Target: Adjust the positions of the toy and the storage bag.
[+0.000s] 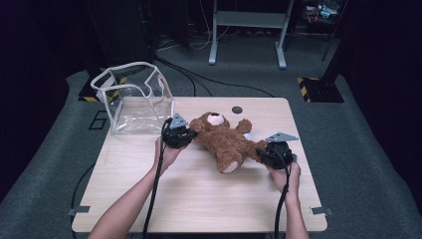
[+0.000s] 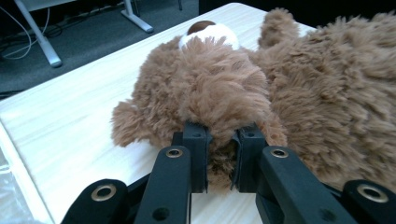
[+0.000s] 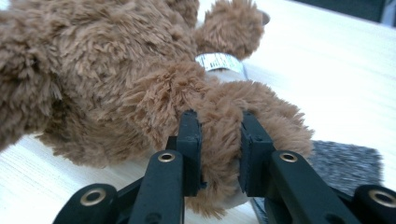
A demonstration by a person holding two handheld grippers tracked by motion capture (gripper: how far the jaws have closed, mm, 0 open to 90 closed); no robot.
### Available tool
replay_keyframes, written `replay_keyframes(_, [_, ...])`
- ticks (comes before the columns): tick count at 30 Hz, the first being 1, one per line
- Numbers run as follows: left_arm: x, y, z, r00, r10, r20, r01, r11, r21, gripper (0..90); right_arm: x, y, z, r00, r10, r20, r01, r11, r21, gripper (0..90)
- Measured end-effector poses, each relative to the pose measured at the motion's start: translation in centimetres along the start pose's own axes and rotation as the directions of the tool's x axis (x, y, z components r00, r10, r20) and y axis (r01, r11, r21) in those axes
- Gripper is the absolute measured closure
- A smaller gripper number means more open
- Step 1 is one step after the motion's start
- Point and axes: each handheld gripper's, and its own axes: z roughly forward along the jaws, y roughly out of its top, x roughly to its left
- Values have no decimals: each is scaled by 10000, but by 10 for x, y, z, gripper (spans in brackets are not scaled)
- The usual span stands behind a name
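A brown teddy bear (image 1: 224, 139) lies on its back across the wooden table (image 1: 199, 199), head toward the far left. My left gripper (image 1: 186, 134) is at the bear's left side, and in the left gripper view its jaws are shut on a furry arm of the bear (image 2: 224, 84), pinched at the gripper (image 2: 222, 158). My right gripper (image 1: 261, 149) is at the bear's lower right. In the right gripper view it (image 3: 219, 149) is shut on a leg of the bear (image 3: 116, 70), with a white sewn label (image 3: 217, 61) just beyond.
A clear plastic bag with white trim (image 1: 134, 97) stands open at the table's far left corner. A small black round hole (image 1: 237, 109) sits near the far edge. Beyond the table are grey carpet, cables and a metal desk frame (image 1: 249, 30).
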Motion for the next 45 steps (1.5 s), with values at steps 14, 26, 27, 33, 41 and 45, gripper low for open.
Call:
replay_keyframes(14, [3, 9, 20, 9999, 166, -16, -165, 9993, 337, 793, 23, -9, -25, 9987, -345, 363, 352, 9992, -205, 747])
replay_keyframes(26, [21, -21, 25, 9906, -1359, 155, 1340, 9871, 879, 767, 52, -28, -1, 9951, -303, -939, 322, 9993, 184, 745])
replay_keyframes(27, [21, -21, 24, 9906, -1359, 171, 1338, 9865, 944, 765, 53, -28, -1, 9950, -319, -951, 342, 9992, 228, 745])
replay_keyframes(33, [20, -22, 23, 9799, -1944, 452, 1891, 9766, 1024, 718, 58, -33, -4, 9914, -187, -1294, 229, 9992, 317, 745])
replay_keyframes(41, [20, -15, 9, 9670, -2547, -33, 2535, 9611, 1094, 379, 60, -37, 1, 9886, 71, -1502, -32, 9997, 257, 741])
replay_keyframes(45, [13, -5, 5, 9635, -2674, 118, 2645, 9579, 1115, 280, 61, -37, 2, 9883, 90, -1522, -49, 9996, 274, 737])
